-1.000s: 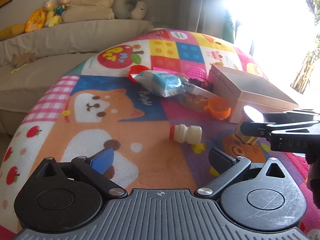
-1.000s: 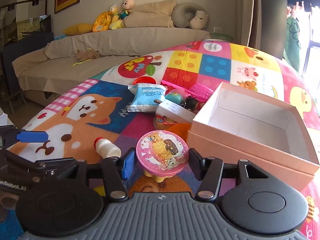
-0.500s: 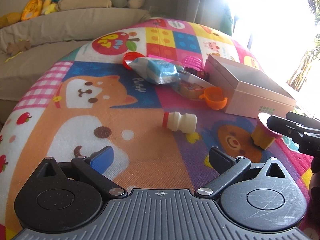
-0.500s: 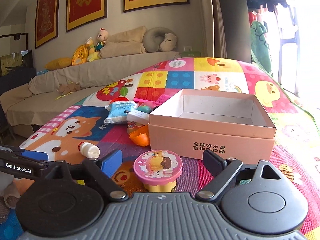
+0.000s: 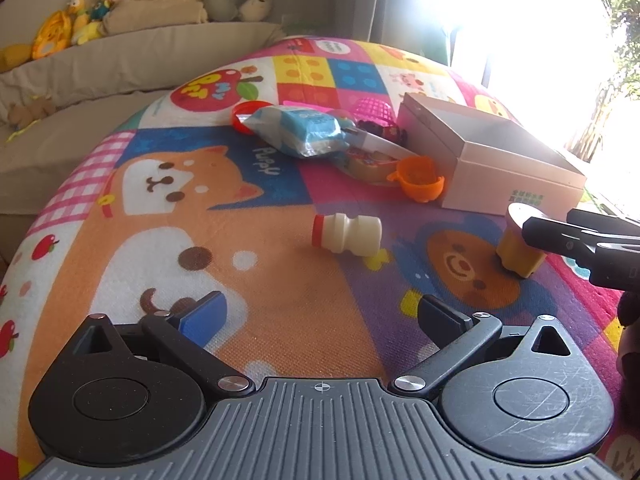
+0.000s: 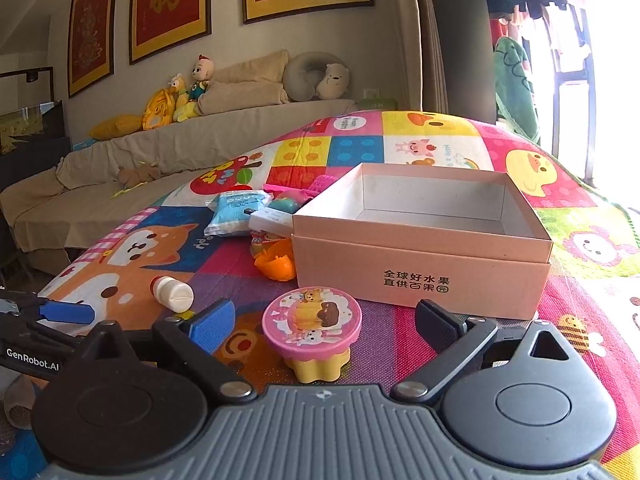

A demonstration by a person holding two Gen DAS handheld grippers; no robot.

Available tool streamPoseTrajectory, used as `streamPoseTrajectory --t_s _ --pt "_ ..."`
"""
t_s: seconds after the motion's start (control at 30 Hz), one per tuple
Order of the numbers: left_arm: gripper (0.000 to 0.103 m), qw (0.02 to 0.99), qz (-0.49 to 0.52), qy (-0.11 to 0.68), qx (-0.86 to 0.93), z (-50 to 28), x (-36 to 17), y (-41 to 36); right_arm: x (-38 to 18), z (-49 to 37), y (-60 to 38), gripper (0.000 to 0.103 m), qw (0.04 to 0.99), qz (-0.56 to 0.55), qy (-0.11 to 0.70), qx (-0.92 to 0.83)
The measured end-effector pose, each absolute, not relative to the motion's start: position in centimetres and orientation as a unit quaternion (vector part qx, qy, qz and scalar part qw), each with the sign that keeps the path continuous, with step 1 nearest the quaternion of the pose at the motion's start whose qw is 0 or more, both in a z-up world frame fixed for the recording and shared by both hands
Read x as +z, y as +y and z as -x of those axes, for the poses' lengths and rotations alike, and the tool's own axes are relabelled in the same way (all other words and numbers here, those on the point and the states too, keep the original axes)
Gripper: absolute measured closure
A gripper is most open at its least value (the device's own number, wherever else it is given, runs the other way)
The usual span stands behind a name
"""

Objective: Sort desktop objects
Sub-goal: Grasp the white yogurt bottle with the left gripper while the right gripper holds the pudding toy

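Nearest the right claw (image 6: 320, 322), a pudding cup (image 6: 312, 330) with a pink cartoon lid stands upright on the play mat (image 6: 580, 216), squarely in the gap between the claw's two wide-apart fingers, neither pad touching it. I'd say the cup sits there because it is lined up for a grasp. The left claw (image 5: 320, 318) hovers low over the mat's orange patch, also spread wide with nothing in it, likely waiting its turn. A little further out a small white bottle (image 5: 347, 234) with a red cap lies on its side, apart from everything else. Beyond that an orange toy cup (image 5: 418, 179) rests just beside the open pink box (image 6: 420, 248), whose inside looks bare, so it seems the natural bin for sorting. Behind them a blue packet (image 5: 298, 130) sits atop a small clutter of toys.
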State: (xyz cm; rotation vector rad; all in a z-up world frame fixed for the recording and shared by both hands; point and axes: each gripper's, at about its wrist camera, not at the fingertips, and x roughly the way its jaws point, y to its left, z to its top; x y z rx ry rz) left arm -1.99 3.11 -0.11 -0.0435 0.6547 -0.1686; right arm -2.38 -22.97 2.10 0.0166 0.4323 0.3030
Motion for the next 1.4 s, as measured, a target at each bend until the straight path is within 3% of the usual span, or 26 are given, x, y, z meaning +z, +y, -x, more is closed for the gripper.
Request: streamPoseTrajectory --t_s 0.53,0.7,0.83,0.9,0.97,1.2,1.27,1.4 --pt "0.000 0.936 0.012 0.344 -0.073 0.6 0.1 2.9 2.2 1.7 -22.6 0.006 0.967 0.000 0.212 0.144" --pt "0.000 0.928 -0.032 0.365 -0.069 0.2 0.4 1.7 2.5 1.6 -22.5 0.006 0.966 0.002 0.216 0.144" --pt "0.000 0.943 -0.038 0.325 -0.064 -1.0 1.3 1.2 2.6 1.6 -22.5 0.006 0.965 0.004 0.219 0.141" --pt "0.005 0.944 -0.057 0.317 -0.072 -1.8 1.5 0.5 2.6 1.3 -22.3 0.007 0.962 0.014 0.233 0.142" --pt "0.032 0.939 -0.062 0.327 -0.082 -3.0 1.4 -0.1 2.6 1.0 -22.0 0.009 0.956 0.030 0.253 0.145" --pt "0.033 0.944 -0.045 0.316 -0.085 -4.1 1.1 -0.1 3.1 0.5 -21.5 0.009 0.939 0.052 0.293 0.171" --pt "0.040 0.941 -0.043 0.322 -0.091 -4.3 1.0 -0.2 2.9 0.1 -21.0 0.011 0.938 0.060 0.297 0.171" --pt "0.049 0.939 -0.041 0.328 -0.095 -4.3 0.9 -0.1 2.3 -1.3 -20.4 0.028 0.930 0.063 0.319 0.173"
